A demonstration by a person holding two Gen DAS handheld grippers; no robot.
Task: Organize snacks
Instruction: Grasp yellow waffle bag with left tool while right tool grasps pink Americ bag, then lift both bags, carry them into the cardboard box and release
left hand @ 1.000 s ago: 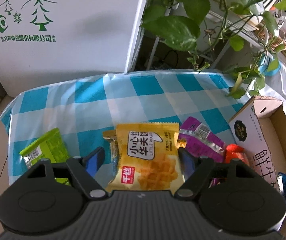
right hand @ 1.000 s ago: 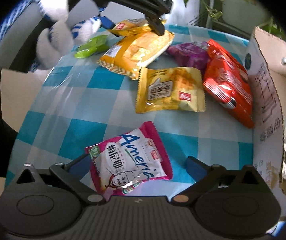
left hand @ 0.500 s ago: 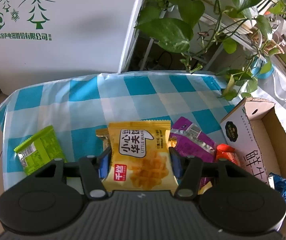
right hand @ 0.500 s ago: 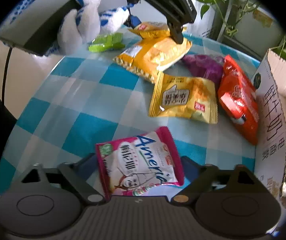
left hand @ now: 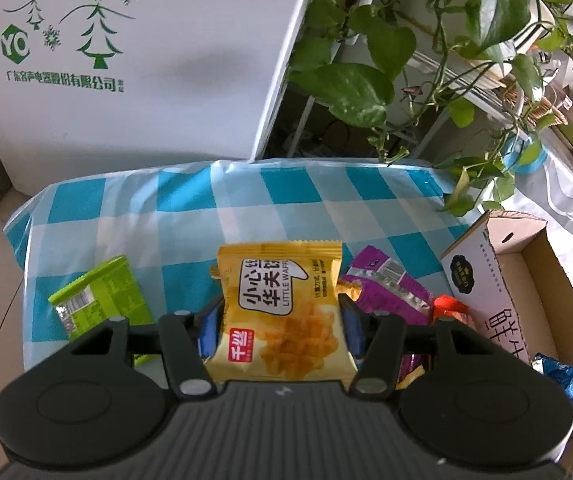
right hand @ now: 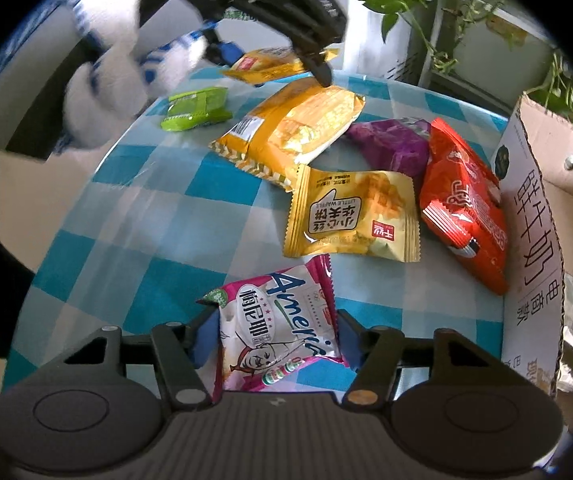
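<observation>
Left gripper has its jaws clamped on a yellow waffle packet, lifted above the checked worktop; from the right wrist view that packet hangs in the air at the far left. Right gripper has its jaws pinching the sides of a pink-and-white snack packet at the near edge of the worktop. Between them lie a second waffle packet, a larger yellow bag, a purple packet, a red packet and a green packet at the far left. The red packet sits just beside the cardboard box on the right, where a blue foil wrapper lies inside.
</observation>
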